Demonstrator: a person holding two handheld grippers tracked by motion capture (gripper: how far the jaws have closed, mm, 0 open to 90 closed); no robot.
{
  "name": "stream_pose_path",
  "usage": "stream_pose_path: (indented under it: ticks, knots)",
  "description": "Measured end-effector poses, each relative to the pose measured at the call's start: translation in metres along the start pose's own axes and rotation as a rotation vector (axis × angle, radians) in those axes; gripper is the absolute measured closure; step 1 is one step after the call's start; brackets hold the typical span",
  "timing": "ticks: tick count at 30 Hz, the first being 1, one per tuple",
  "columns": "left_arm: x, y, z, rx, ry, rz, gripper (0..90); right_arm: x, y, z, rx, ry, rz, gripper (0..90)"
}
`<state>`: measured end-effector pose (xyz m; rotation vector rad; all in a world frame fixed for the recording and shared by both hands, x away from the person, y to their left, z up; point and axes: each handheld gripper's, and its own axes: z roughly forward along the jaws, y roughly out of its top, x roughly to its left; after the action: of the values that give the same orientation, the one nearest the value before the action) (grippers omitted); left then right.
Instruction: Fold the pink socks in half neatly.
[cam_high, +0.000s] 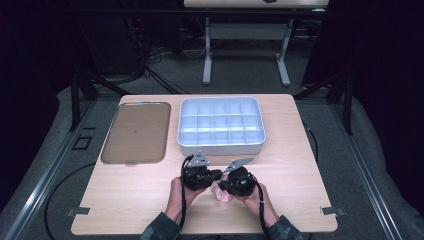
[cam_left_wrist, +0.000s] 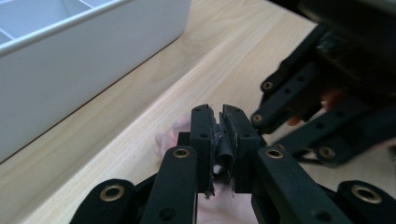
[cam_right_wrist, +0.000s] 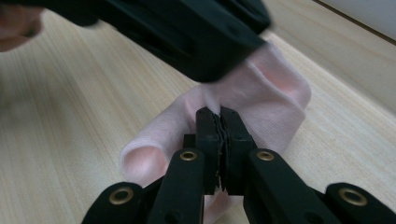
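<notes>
A pale pink sock (cam_high: 222, 195) lies bunched on the wooden table near its front edge, between the person's two hands. My right gripper (cam_right_wrist: 220, 114) is shut on a fold of the sock (cam_right_wrist: 275, 102), with one rolled end lying open at the lower left. My left gripper (cam_left_wrist: 220, 116) has its jaws nearly together, and pink cloth (cam_left_wrist: 170, 135) shows just under and behind them, with a scrap of fabric in the narrow gap. In the high view the left gripper (cam_high: 215, 175) and right gripper (cam_high: 224, 186) meet tip to tip over the sock.
A white compartment box (cam_high: 220, 146) with several empty cells stands just beyond the grippers. Its side wall (cam_left_wrist: 70, 70) is close on the left. A flat brown tray (cam_high: 136, 132) lies at the back left. Bare tabletop (cam_high: 125, 190) extends to either side.
</notes>
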<state>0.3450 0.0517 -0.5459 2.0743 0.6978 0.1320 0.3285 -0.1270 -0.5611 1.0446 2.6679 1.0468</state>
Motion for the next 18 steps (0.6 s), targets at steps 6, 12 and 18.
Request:
stream_pose_path:
  ticks: [6,12,18]
  knots:
    - [0.008,-0.003,0.023,0.091,0.023,0.006,86.7,0.003,0.0,0.0,0.004,-0.021,-0.02,87.7]
    - [0.01,-0.009,0.03,0.097,0.029,-0.005,89.7,0.007,-0.002,-0.001,-0.001,-0.045,-0.043,87.1]
    - [0.011,-0.01,0.032,0.089,0.038,-0.021,89.9,0.009,-0.005,-0.013,-0.009,-0.034,-0.068,81.9]
